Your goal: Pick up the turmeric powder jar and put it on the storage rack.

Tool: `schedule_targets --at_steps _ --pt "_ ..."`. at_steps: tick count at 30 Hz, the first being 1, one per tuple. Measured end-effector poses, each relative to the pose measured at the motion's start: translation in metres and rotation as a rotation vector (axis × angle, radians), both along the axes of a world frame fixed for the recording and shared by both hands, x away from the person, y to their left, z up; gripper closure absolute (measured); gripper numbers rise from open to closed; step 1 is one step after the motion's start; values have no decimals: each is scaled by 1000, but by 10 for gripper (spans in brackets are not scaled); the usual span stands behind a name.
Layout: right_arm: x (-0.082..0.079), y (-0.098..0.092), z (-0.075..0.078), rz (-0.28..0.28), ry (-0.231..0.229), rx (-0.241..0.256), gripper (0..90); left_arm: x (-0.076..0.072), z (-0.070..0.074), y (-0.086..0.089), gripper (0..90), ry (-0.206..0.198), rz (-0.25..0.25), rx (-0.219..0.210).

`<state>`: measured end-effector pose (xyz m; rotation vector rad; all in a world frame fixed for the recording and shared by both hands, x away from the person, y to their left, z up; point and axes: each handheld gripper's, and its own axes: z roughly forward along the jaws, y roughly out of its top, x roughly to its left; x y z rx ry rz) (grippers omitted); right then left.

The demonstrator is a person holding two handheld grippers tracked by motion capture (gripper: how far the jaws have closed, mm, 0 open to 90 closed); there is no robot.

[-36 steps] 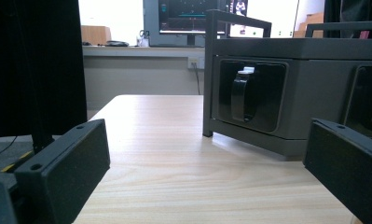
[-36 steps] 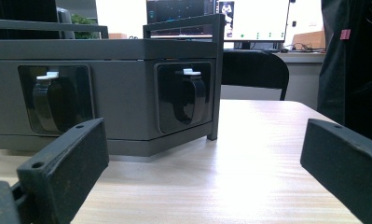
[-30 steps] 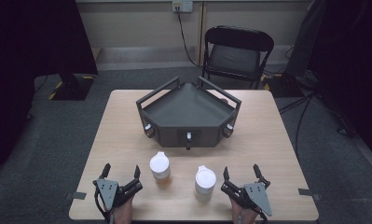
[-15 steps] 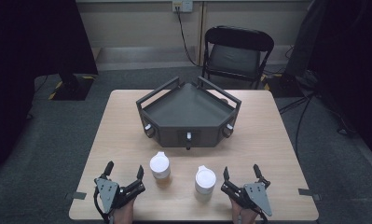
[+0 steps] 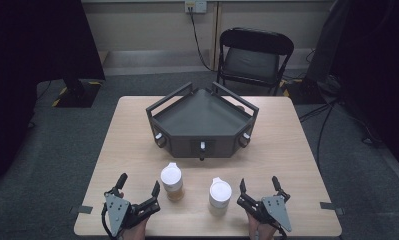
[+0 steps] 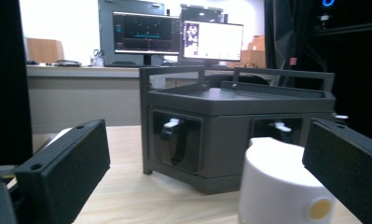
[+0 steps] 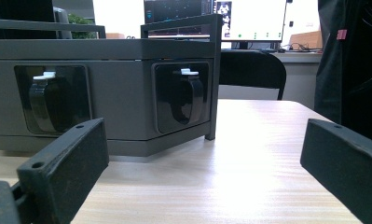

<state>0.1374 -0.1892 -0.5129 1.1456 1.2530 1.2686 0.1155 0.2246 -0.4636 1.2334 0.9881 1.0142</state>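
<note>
My left gripper (image 5: 138, 186) gapes wide, empty, just left of the amber bottle (image 5: 171, 181). The grey angular rack (image 5: 201, 122) stands behind on the bench (image 5: 287, 150). The white bottle (image 5: 220, 196) sits just left of my right gripper (image 5: 259, 186), equally wide, empty.

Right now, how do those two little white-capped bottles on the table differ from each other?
The left bottle shows an amber, brownish body under its cap; the right bottle looks white all over. The left bottle stands farther from the person, nearer the grey tray; the right bottle stands closer to the table's near edge. The left bottle is beside the left gripper, the right bottle beside the right gripper. Both stand upright, capped and ungripped.
</note>
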Motion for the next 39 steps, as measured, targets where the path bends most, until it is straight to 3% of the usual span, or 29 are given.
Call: schedule_targets --at_steps 8,22,30,39 --pt "0 0 0 -1 0 0 0 2 -1 -7 1 18 -35 1" --pt "0 1 0 -4 0 0 0 13 -7 -31 19 39 -79 61" --pt "0 0 0 -3 0 1 0 26 -8 -43 40 71 -73 73" --pt "0 0 0 1 0 1 0 29 -14 -50 109 74 -59 76"
